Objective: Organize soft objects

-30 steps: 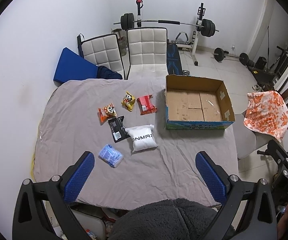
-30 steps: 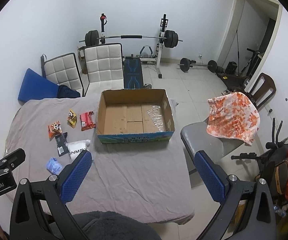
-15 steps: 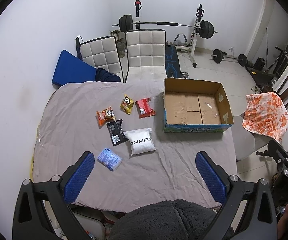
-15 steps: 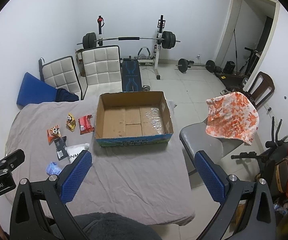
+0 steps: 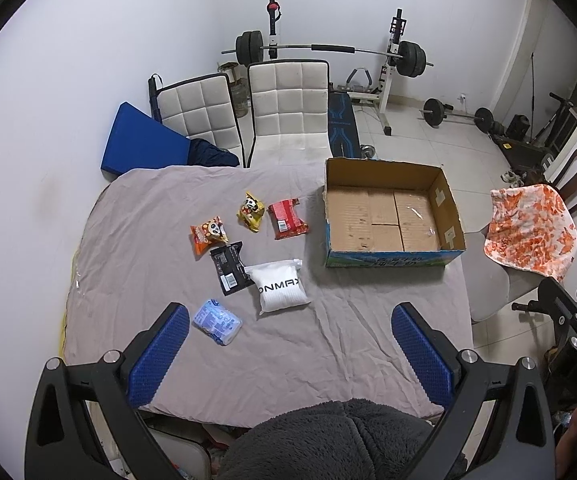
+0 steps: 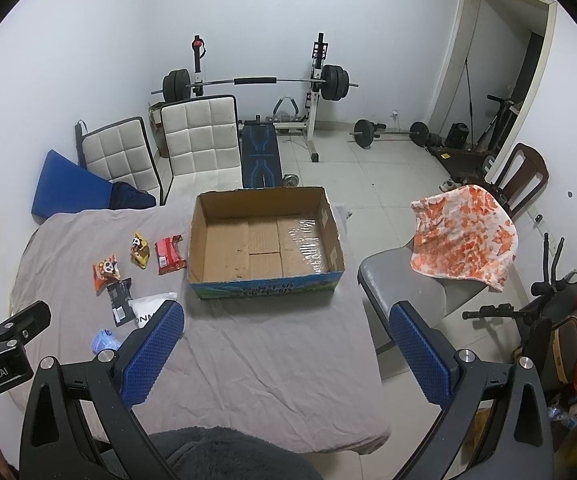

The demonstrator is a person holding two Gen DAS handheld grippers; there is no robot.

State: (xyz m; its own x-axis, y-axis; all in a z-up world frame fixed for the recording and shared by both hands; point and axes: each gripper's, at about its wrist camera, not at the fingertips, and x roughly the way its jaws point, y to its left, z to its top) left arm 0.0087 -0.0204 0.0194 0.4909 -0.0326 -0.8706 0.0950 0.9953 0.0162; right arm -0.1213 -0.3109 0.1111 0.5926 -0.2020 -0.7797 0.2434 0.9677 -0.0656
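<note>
Nothing packed yet: cardboard box (image 5: 392, 216) empty, six soft packets (image 5: 280, 290) on the surface (image 5: 328, 340), both hand-held grippers (image 5: 288, 344) (image 6: 286, 342) spread, holding nothing

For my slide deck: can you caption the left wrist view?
Open left gripper hovers above six soft packets, including a white pouch, beside an empty cardboard box on a grey-covered table.
</note>
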